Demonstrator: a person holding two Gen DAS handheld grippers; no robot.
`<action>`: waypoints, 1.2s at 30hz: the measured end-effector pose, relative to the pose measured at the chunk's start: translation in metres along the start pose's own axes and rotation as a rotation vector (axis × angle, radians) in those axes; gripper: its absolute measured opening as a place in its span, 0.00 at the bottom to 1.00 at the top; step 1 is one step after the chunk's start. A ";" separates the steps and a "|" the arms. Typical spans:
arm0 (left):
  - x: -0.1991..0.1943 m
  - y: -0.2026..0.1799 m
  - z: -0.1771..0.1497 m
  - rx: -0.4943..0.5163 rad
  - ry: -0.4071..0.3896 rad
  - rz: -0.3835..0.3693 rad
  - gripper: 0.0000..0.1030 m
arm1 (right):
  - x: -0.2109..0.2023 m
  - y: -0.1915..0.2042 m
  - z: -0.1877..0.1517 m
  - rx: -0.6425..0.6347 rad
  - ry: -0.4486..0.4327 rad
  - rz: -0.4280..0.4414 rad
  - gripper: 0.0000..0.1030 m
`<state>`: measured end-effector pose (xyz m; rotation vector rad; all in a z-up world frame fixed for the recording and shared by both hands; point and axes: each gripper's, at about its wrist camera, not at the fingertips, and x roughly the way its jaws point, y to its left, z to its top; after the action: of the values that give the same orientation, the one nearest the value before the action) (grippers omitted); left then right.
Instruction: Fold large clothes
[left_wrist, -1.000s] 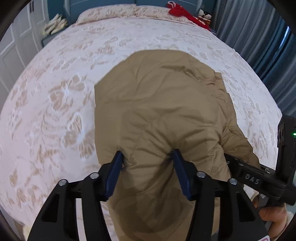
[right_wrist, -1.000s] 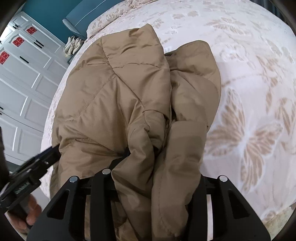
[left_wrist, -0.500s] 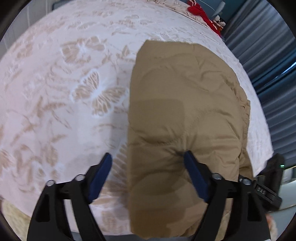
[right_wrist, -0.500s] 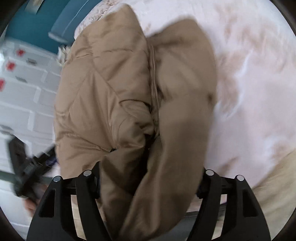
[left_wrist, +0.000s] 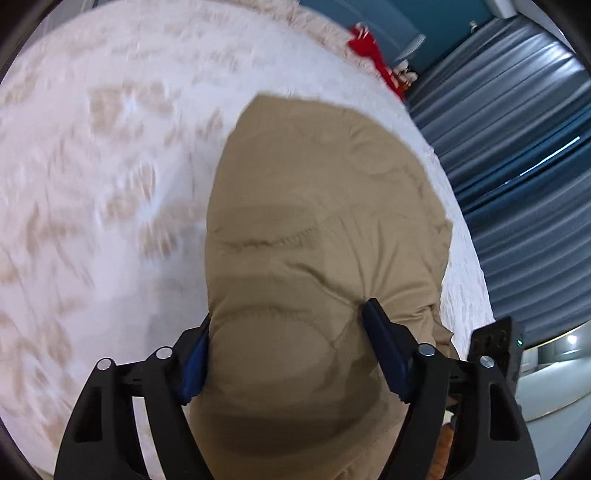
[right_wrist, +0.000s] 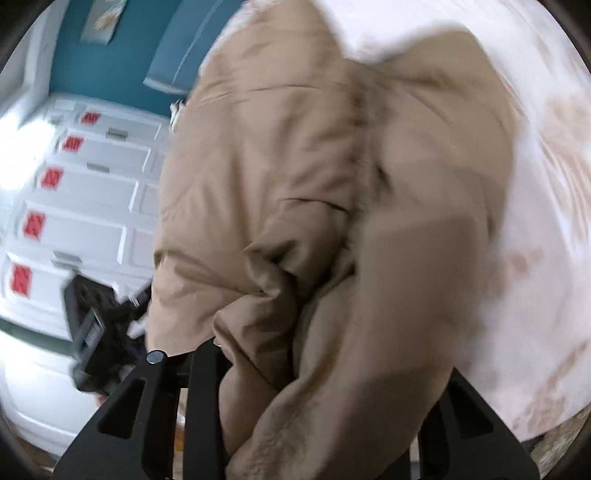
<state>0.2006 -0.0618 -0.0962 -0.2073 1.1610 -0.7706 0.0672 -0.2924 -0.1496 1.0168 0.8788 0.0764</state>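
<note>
Two handheld grippers work a tan padded jacket (left_wrist: 325, 236) lying on a bed with a white, beige-flowered bedspread (left_wrist: 103, 155). Jaws of the left gripper (left_wrist: 288, 350) have just been narrowing yet stand wide, its blue pads (left_wrist: 384, 350) pressing both sides of a puffy fold at the jacket's near edge. Jaws of the right gripper (right_wrist: 314, 391) have just been closing too; bunched jacket fabric (right_wrist: 332, 258) buries its fingers, so I cannot tell whether it grasps.
</note>
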 end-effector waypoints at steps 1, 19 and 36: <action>-0.004 0.001 0.007 0.011 -0.020 0.003 0.69 | 0.004 0.016 0.005 -0.059 -0.013 -0.024 0.25; -0.006 0.089 0.158 0.041 -0.204 0.170 0.65 | 0.160 0.151 0.143 -0.595 -0.043 -0.281 0.21; 0.012 0.085 0.165 0.177 -0.179 0.586 0.73 | 0.138 0.096 0.172 -0.375 0.045 -0.269 0.51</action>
<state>0.3853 -0.0454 -0.0819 0.2049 0.9087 -0.3233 0.3058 -0.3002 -0.1206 0.5449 0.9913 0.0343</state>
